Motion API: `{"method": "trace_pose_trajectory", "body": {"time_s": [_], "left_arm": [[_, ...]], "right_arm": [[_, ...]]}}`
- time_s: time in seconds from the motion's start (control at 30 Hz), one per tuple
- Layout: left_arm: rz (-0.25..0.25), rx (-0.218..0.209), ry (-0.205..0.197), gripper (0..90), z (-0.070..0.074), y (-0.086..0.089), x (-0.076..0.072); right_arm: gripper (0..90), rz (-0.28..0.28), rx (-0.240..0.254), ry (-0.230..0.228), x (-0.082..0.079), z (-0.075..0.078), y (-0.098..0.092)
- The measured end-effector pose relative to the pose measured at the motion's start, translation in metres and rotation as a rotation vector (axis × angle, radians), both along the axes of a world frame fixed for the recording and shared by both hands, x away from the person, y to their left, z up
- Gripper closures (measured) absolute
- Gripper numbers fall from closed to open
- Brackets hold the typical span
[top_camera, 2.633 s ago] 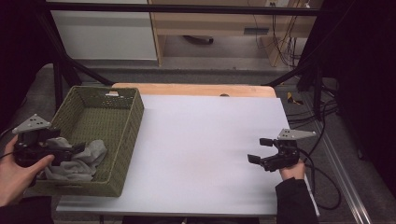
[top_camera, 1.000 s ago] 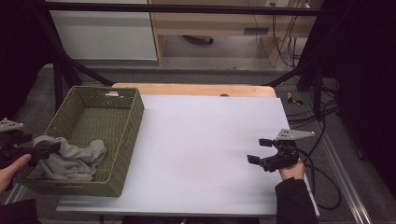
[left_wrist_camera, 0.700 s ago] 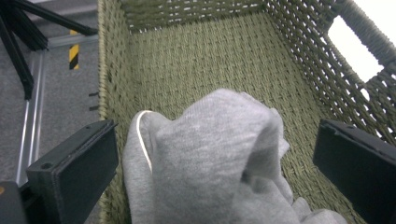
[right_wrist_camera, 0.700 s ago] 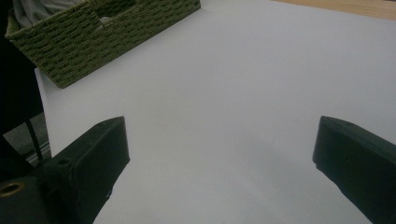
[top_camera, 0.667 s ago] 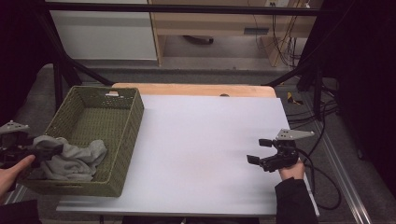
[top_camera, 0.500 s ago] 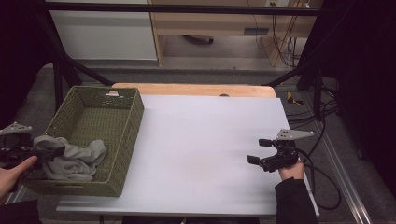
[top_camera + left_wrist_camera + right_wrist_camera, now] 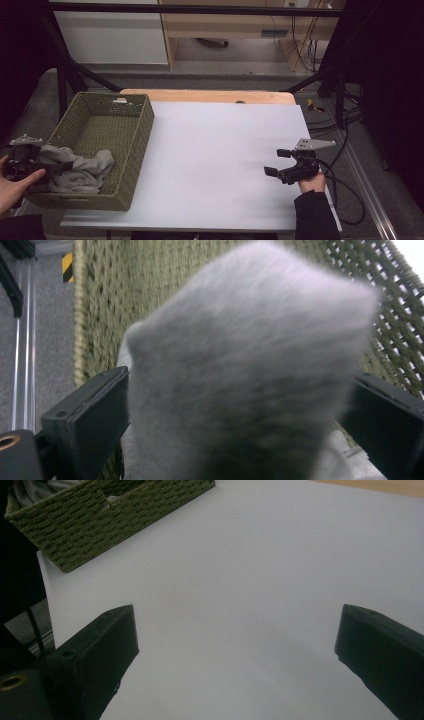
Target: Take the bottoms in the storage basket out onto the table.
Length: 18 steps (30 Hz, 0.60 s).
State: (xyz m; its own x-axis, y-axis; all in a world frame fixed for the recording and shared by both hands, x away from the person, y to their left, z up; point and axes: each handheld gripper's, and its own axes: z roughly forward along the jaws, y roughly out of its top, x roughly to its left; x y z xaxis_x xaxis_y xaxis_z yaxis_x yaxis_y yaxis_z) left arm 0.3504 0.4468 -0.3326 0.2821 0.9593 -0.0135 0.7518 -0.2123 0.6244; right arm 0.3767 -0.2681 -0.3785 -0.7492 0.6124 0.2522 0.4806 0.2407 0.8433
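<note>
A grey cloth (image 7: 75,167), soft and fleecy, lies crumpled in the near end of a green woven basket (image 7: 131,145) at the left of a white table (image 7: 220,155); part of it spills over the basket's left rim toward the person's left hand (image 7: 12,186). The left gripper (image 7: 42,167) has a fold of the cloth between its jaws; in the left gripper view the fuzzy grey bulk (image 7: 245,375) sits between both black jaws, which stand fairly wide, so whether they truly pinch it I cannot tell. The cloth looks light and limp; it would likely sag and trail when lifted, so a bunched fold seems the best hold; the wicker rim and wall could snag it. The right gripper (image 7: 278,162) rests well apart at the table's right, jaws wide open with nothing between them; bare table lies ahead of it. Cables (image 7: 345,125) trail off beyond the table's right edge.
</note>
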Motion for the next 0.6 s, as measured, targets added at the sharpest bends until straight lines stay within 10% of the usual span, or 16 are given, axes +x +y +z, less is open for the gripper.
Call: {"method": "trace_pose_trajectory", "body": {"time_s": [0.6], "left_arm": [[0.004, -0.006, 0.055, 28.7, -0.0041, 0.0011, 0.0008]], "right_arm": [[4.1, -0.001, -0.001, 0.000, 0.0002, -0.0003, -0.0001]]}}
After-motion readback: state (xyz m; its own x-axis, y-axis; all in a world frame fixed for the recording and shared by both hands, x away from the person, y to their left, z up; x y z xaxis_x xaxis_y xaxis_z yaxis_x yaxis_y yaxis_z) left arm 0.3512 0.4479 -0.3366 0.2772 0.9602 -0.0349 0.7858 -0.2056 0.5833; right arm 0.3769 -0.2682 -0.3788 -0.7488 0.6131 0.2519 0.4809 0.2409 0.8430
